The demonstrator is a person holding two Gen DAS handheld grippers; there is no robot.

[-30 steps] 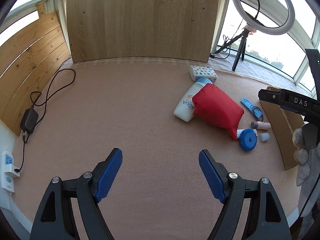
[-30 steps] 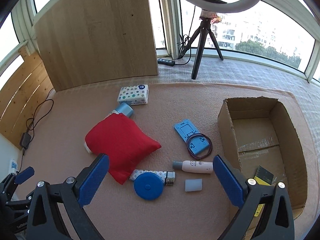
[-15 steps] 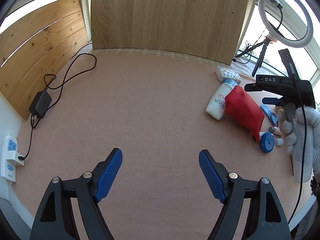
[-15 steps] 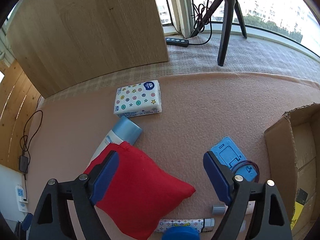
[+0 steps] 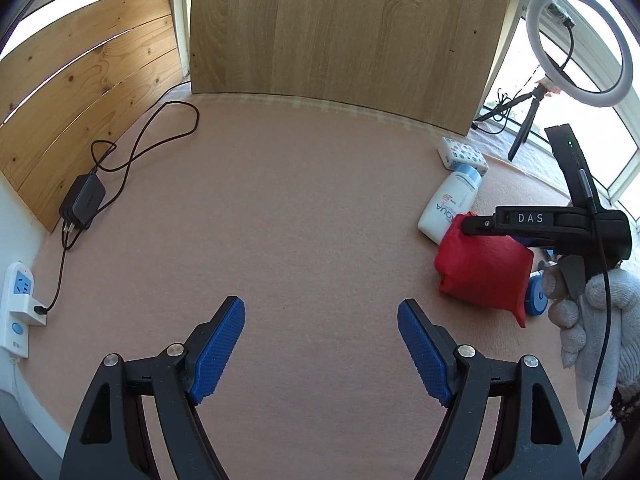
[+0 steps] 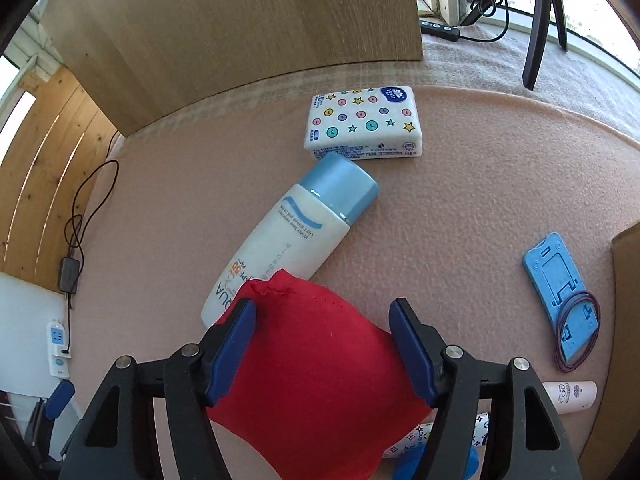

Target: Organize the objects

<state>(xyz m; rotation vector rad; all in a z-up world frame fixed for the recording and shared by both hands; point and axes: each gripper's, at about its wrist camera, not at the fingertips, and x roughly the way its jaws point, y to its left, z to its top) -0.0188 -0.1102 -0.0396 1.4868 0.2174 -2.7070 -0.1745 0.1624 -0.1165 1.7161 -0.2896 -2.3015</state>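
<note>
A red cloth pouch lies on the pink mat, partly over a white lotion bottle with a blue cap. My right gripper points down at the pouch; its jaws are closing and both blue pads touch the pouch's sides. From the left wrist view the pouch looks bunched under the right gripper's black frame, which a gloved hand holds. My left gripper hovers open over bare mat, well left of the pouch, with nothing between its fingers.
A starred tissue pack lies beyond the bottle. A blue phone stand with a hair band, a pink tube and a cardboard box sit right. A charger, a power strip and wooden boards edge the mat.
My right gripper dropped toward the red pouch and narrowed its jaws from wide open until they flank and touch it. The left gripper shifted left and rolled slightly, staying open.
</note>
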